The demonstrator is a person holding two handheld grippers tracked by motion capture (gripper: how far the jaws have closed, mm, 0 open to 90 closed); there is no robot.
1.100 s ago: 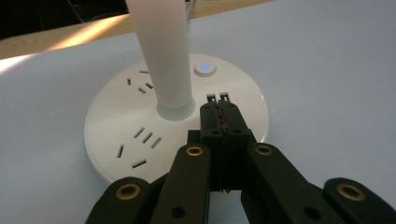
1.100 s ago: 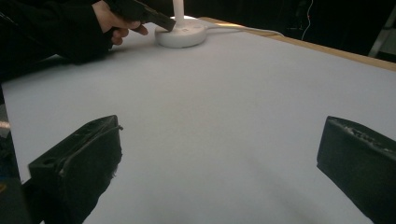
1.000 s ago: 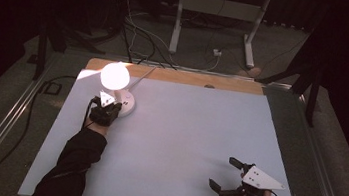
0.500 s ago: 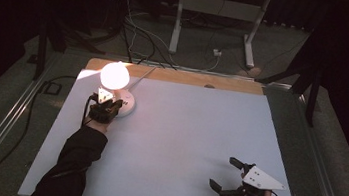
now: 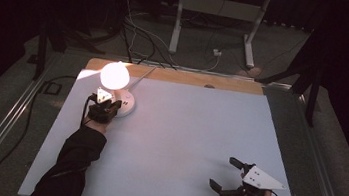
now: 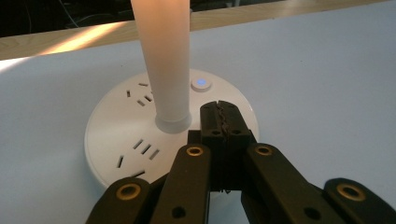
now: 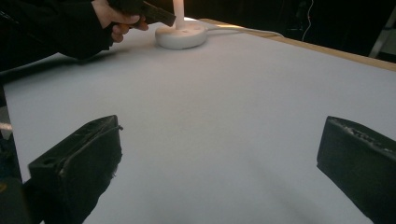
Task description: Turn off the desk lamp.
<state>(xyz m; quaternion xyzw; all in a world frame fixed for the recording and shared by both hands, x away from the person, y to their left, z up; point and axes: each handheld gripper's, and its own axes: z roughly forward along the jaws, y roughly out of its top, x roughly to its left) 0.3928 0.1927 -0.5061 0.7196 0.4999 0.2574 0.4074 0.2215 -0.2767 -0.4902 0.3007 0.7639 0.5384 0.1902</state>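
A lit white lamp (image 5: pixel 115 74) stands at the table's far left on a round white base (image 5: pixel 126 106) with socket slots. In the left gripper view its stem (image 6: pixel 166 60) rises from the base (image 6: pixel 116 135), and a small button (image 6: pixel 201 83) glows blue. My left gripper (image 6: pixel 222 109) is shut with nothing between its jaws, its tips over the base just short of that button. In the high view it (image 5: pixel 112 106) sits at the base's near side. My right gripper (image 5: pixel 223 173) stands open near the front right, nothing between its jaws (image 7: pixel 222 128).
The white table top (image 5: pixel 183 129) ends in a wooden strip (image 5: pixel 175 76) at the far edge. The lamp's cord (image 7: pixel 243 29) runs off the back. Cables and a metal stand (image 5: pixel 211 27) lie on the dark floor beyond. A dark sleeve (image 5: pixel 71 161) crosses the near left.
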